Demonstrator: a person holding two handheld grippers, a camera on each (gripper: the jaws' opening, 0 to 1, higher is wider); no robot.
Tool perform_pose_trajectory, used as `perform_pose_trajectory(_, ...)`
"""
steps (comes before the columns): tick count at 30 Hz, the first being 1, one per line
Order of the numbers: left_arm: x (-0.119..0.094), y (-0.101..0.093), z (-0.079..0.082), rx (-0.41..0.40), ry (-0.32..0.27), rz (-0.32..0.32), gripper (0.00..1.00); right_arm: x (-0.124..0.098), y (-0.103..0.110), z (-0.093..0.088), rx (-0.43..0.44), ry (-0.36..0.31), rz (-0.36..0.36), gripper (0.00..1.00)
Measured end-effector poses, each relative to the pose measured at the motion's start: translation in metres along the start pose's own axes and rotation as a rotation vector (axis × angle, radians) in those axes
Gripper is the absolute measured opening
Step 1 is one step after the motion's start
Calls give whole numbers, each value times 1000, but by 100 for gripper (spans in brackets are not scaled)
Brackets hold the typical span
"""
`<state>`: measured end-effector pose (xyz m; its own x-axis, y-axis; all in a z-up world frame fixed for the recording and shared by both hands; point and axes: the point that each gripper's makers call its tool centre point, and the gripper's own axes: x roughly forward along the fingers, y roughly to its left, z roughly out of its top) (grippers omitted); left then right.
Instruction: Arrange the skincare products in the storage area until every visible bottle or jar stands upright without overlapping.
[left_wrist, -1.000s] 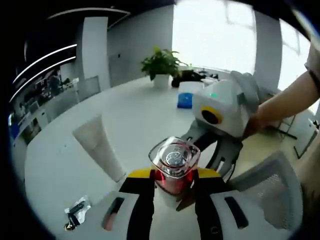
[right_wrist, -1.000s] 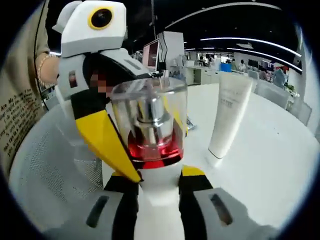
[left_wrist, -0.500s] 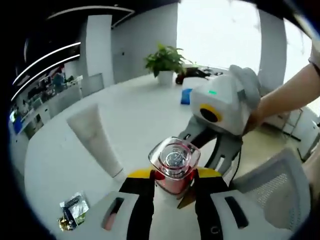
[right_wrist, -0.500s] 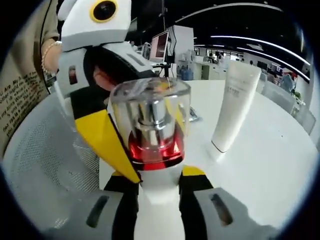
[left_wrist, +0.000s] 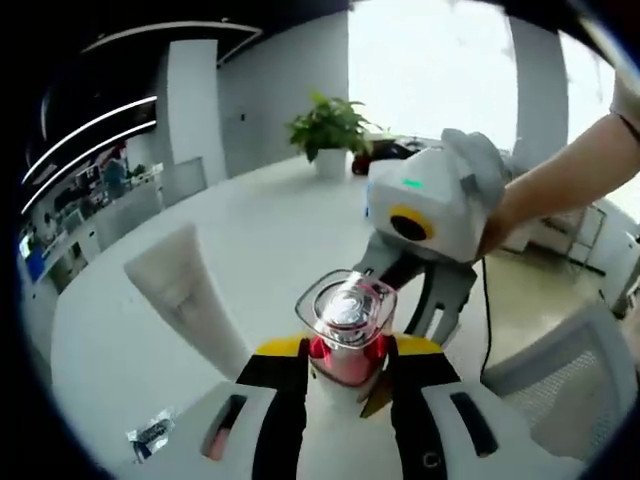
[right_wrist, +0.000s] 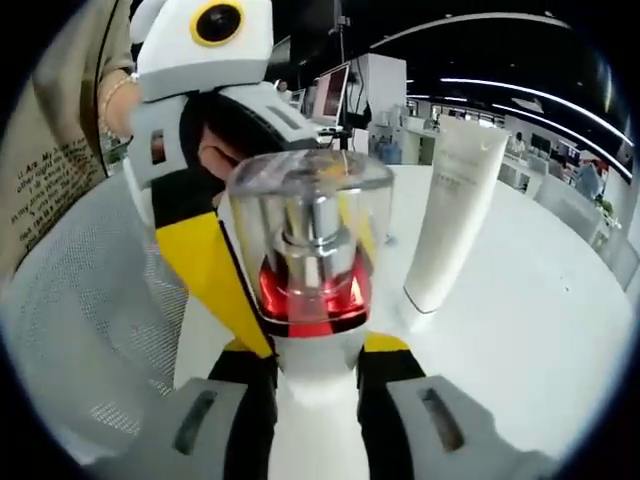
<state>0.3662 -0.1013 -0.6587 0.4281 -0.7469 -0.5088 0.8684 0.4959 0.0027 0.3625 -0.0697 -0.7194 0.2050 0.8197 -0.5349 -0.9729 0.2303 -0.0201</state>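
A white pump bottle (left_wrist: 345, 318) with a red collar and a clear cap stands upright between the jaws of my left gripper (left_wrist: 345, 352), which is shut on it. My right gripper (left_wrist: 402, 290) reaches in from the right and grips the same bottle. In the right gripper view the bottle (right_wrist: 310, 240) has its white body clamped in my right gripper (right_wrist: 318, 355), and one of the left gripper's yellow fingers (right_wrist: 215, 275) presses against its side. A white tube (left_wrist: 185, 295) stands on its cap on the table, to the bottle's right (right_wrist: 450, 220) in the right gripper view.
The round white table (left_wrist: 270, 230) stretches away, with a potted plant (left_wrist: 330, 130) at its far edge. A small foil packet (left_wrist: 152, 435) lies near the left gripper. A grey mesh chair (left_wrist: 560, 380) stands at the table's edge; a person's arm (left_wrist: 570, 170) holds the right gripper.
Both grippers keep their hold on the bottle. The pair has shifted a little, so the tube now looks closer in both views and the right gripper sits slightly further left.
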Motion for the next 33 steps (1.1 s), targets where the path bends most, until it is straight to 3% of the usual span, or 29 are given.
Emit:
perform_pose_trajectory(8,13,28,9,-16,-10,15,28,5,-34,1,-38,39,33,29)
perform_pose_trajectory(16,16,47,15,-34,-21,47,28,1,-74,-3,-3,28,-1,29)
perform_pose_trajectory(33,-11,43,-26,-113,26,56,30,13,-100,6,-14,-2,50,29)
